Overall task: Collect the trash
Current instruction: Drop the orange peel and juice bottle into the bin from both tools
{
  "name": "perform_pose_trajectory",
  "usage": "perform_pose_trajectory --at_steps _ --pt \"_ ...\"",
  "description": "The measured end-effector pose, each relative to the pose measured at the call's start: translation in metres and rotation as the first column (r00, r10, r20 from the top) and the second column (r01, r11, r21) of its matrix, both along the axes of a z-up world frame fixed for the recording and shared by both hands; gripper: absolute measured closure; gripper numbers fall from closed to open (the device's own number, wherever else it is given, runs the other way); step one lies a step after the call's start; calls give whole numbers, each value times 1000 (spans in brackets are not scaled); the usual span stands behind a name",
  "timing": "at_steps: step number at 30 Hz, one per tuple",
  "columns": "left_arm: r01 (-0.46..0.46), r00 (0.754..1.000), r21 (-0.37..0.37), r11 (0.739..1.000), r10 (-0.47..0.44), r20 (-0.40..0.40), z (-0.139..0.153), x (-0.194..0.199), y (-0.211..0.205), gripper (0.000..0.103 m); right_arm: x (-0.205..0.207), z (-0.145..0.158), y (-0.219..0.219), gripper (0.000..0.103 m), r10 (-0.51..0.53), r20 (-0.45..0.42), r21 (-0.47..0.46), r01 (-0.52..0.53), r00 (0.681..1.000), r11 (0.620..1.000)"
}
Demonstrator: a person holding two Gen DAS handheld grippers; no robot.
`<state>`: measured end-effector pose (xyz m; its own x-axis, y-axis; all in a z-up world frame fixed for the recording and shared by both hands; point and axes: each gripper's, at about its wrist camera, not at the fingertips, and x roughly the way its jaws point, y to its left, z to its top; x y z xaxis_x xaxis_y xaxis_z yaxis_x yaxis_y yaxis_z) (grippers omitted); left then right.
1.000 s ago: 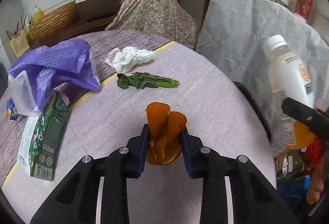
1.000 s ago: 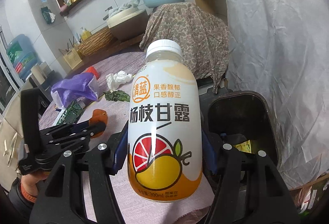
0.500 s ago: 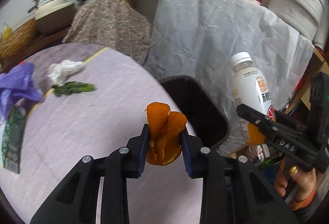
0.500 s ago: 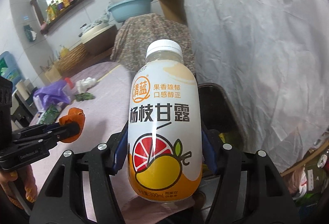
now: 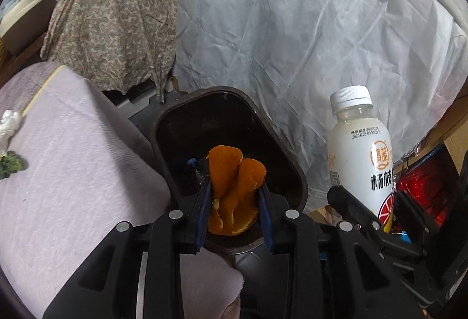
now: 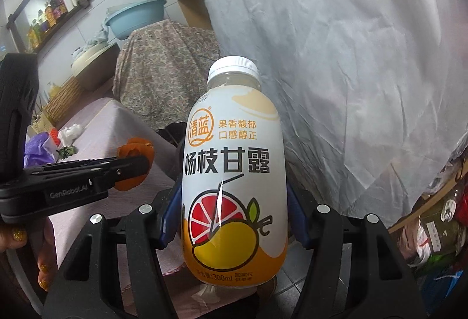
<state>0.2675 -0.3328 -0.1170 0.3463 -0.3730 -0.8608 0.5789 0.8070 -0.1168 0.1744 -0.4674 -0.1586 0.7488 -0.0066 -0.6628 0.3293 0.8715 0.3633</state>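
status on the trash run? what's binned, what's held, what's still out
Binned: something already lies in the black bin, unclear what. In hand: left tongs grip an orange peel over the bin's opening; right tongs clamp a drink bottle beside it. Left on the table: crumpled tissue, greens, purple bag.

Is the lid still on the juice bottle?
Yes, shut. The bottle wears its white cap, screwed down on the neck, while the right tool holds it upright.
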Motion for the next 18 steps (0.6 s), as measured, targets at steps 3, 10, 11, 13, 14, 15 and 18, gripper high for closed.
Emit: perform_pose_trajectory --at_steps 3,10,11,13,14,15,18 --pt "-11 1000 5 1000 11 -20 -5 7 -5 64 1 -7 -6 41 -6 -8 11 6 1000 1000" --pt "-23 999 -28 999 23 24 4 5 -5 34 13 -23 -6 41 11 -35 17 -11 999 1000" --pt "-23 999 -37 999 24 36 8 3 -3 32 17 -26 -5 41 24 -39 21 -23 999 1000" --pt "-23 997 -48 999 27 70 14 -2 2 28 31 -32 1 41 64 -52 33 -62 997 998" --pt "-24 996 -48 999 28 83 16 -3 3 27 39 -35 3 41 81 -58 34 -80 995 996" --pt "-27 994 -47 999 31 102 19 -6 9 27 50 -40 7 41 107 -73 32 -105 992 994" --pt "-33 992 -54 998 40 121 26 -9 24 24 69 -52 12 41 139 -102 39 -136 985 990"
